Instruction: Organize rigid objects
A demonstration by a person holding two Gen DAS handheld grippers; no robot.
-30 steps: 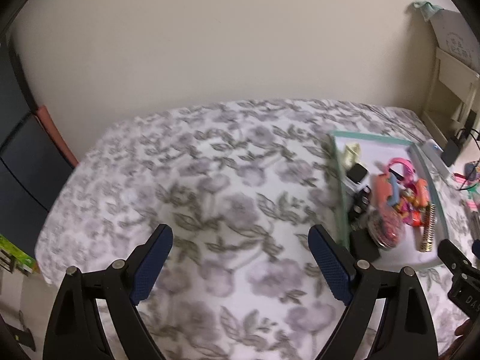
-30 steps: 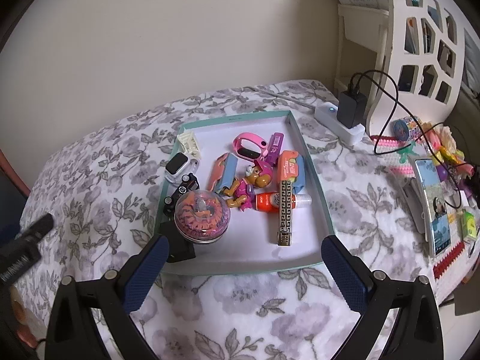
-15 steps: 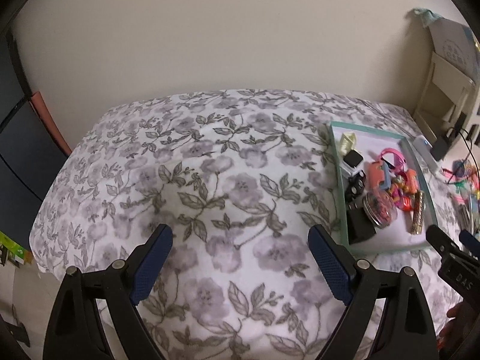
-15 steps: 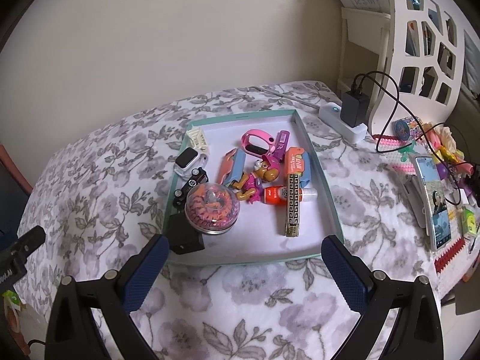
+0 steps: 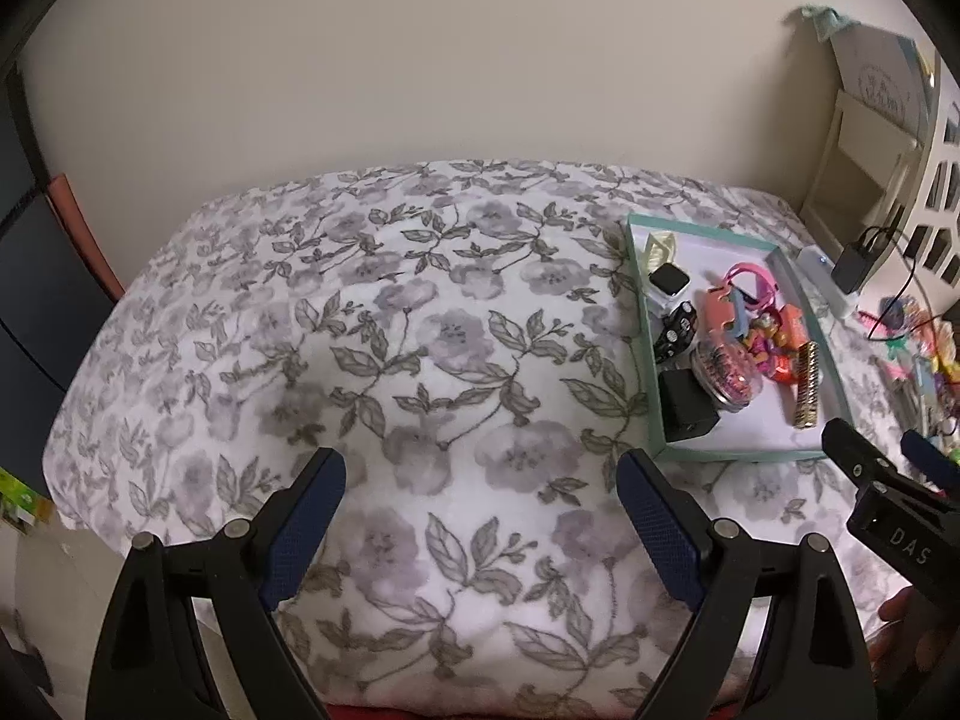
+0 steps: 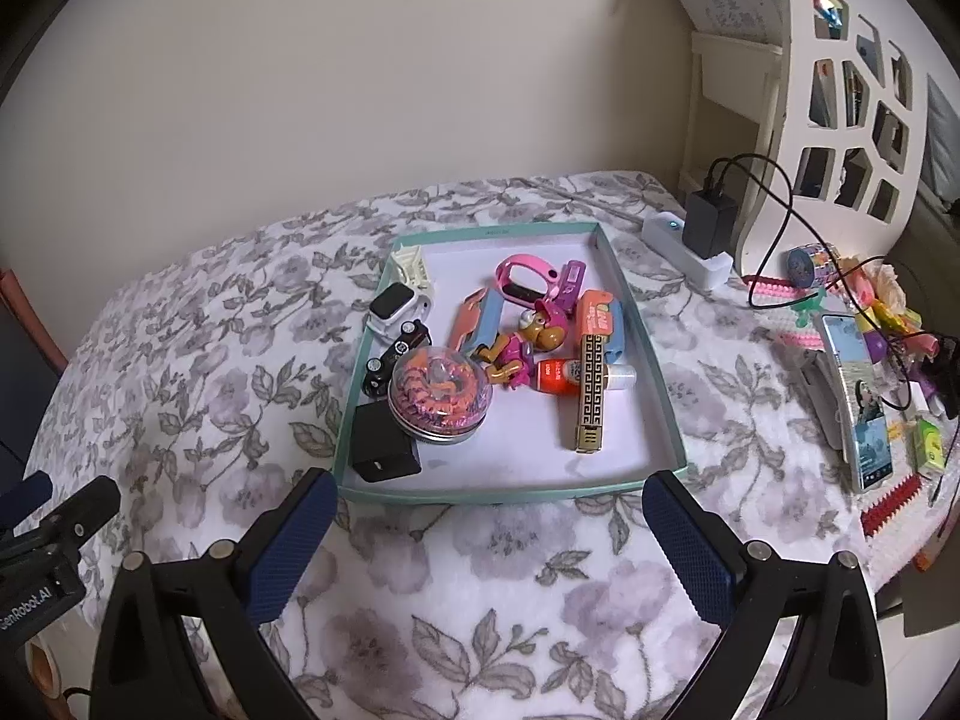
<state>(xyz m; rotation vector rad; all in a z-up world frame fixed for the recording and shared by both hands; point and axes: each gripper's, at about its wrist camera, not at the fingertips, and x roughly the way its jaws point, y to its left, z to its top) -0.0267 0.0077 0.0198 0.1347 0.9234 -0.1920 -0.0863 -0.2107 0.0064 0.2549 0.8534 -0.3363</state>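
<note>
A teal-rimmed tray (image 6: 654, 372) lies on the floral blanket and holds several small objects: a round clear case of hair ties (image 6: 440, 399), a black cube (image 6: 383, 443), a white smartwatch (image 6: 393, 303), a pink band (image 6: 528, 279), a toy figure (image 6: 528, 342), an orange bottle (image 6: 558, 375) and a gold patterned stick (image 6: 591, 393). My right gripper (image 6: 492, 540) is open and empty, just in front of the tray's near rim. My left gripper (image 5: 480, 516) is open and empty over bare blanket, left of the tray (image 5: 639, 324).
The floral blanket (image 5: 390, 330) covers the surface up to a beige wall. Right of the tray are a white power strip with a black charger (image 6: 702, 228), a phone (image 6: 858, 396), cables and small colourful clutter (image 6: 876, 306). A white cut-out shelf (image 6: 840, 90) stands at far right.
Both grippers have pulled back and risen, so the tray and blanket look smaller and farther away. Both stay open and empty. Nothing in the tray has moved.
</note>
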